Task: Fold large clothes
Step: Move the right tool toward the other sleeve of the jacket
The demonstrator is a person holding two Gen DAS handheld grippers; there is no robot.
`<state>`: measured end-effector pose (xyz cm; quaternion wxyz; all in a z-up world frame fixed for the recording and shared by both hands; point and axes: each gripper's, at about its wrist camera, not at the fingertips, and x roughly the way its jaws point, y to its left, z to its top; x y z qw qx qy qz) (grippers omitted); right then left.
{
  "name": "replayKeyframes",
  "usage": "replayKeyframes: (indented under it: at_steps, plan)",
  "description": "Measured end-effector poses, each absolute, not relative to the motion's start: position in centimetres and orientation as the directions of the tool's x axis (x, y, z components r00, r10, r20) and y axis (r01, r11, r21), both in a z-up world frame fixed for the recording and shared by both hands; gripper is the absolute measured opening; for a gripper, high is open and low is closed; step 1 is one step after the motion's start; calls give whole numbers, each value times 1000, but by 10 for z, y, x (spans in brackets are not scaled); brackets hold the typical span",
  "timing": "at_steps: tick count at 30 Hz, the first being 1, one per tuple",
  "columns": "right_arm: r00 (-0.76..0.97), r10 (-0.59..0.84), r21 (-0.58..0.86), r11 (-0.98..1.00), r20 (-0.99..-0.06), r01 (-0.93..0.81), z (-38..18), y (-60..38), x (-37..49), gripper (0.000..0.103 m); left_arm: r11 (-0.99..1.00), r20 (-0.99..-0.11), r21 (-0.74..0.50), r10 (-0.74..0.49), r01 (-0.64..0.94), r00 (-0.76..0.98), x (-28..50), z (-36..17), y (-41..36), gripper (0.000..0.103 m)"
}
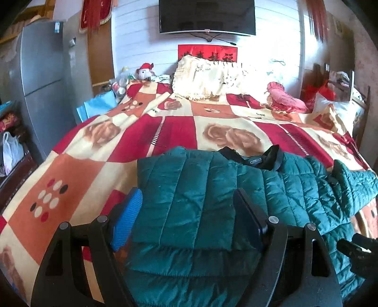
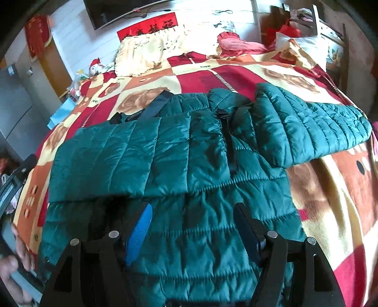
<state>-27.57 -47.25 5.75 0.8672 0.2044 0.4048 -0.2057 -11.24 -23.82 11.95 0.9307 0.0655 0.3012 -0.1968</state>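
A teal quilted puffer jacket [image 1: 208, 200] lies flat on the bed, collar pointing to the headboard. It also shows in the right wrist view [image 2: 189, 165]. Its left sleeve [image 2: 122, 160] is folded across the chest. Its right sleeve [image 2: 314, 127] lies spread out to the right. My left gripper [image 1: 187, 200] is open, hovering over the folded sleeve, holding nothing. My right gripper [image 2: 192, 210] is open above the jacket's lower body, holding nothing.
The bed has a red, orange and cream patterned blanket [image 1: 78, 179]. A cream pillow [image 1: 208, 80] and a pink cushion [image 1: 285, 99] lie at the headboard. A grey fridge [image 1: 40, 82] stands left of the bed. A TV [image 1: 206, 16] hangs on the wall.
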Motion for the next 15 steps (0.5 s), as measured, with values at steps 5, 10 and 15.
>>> replayKeyframes:
  at_steps: [5,10,15]
  plan:
    - [594,-217,163,840,-774,518,69,-472,-291,69,901,-587,-1,-352,434,729,-132,128,-238,80]
    - [586,-269,102,847,-764,522,79,-475,-303,69,882,-594,-3,-380,471,709,-155,132,-246,80]
    - [585,-290,88,843,-758,531,83,-480,-311,69,865,-614,-29,-411,502,674,-175,128,-259,80]
